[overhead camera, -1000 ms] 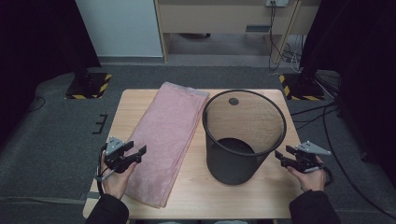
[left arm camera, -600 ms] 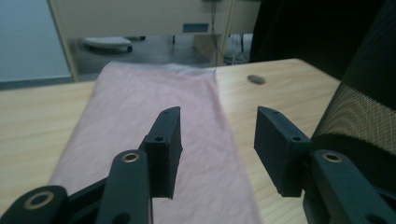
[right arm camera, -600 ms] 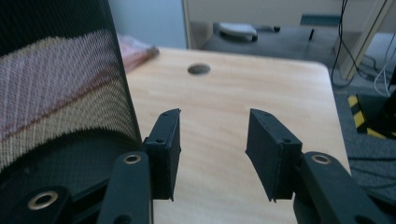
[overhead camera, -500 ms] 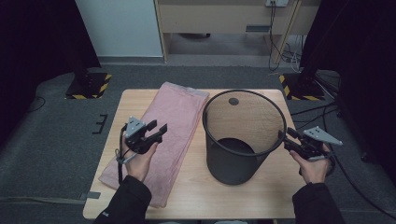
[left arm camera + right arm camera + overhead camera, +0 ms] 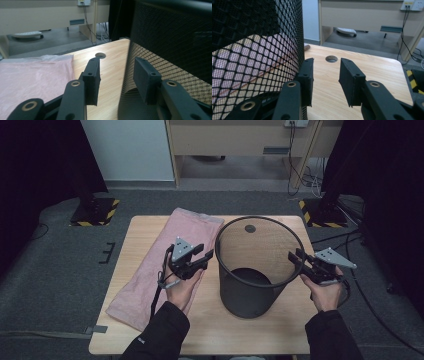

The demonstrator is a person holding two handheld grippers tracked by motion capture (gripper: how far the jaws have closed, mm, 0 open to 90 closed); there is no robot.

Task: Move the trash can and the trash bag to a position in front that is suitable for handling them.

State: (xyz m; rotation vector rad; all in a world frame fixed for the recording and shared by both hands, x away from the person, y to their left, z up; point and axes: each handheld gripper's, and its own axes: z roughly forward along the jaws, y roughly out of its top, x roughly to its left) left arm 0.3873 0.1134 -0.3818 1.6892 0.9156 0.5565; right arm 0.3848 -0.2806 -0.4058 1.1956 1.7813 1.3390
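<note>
A black mesh wastebasket (image 5: 245, 300) stands upright on the wooden table (image 5: 280, 330), right of centre. A pink towel (image 5: 145, 275) lies folded along the table's left side. My left gripper (image 5: 206, 251) hovers over the towel's right edge, pointing at the basket's left rim; its jaws are open and have just been closing, with nothing pressed between them. In the left gripper view the gripper (image 5: 116, 75) sits beside the basket wall (image 5: 175, 50). My right gripper (image 5: 295, 254) is at the basket's right rim, open, also just closing. In the right gripper view the gripper (image 5: 325, 72) has bare table in its gap, with the mesh (image 5: 257, 50) to its left.
A round cable hole (image 5: 250, 228) sits in the table behind the basket. Grey carpet surrounds the table. Stand bases with yellow-black striped tape (image 5: 95, 212) rest on the floor at both far corners. A wooden cabinet (image 5: 240, 140) and cables (image 5: 300, 165) stand farther back.
Both hands have risen. The left gripper travelled right across the towel to the basket's left rim. The right gripper climbed to the right rim. Both pairs of jaws stand narrower than before.
</note>
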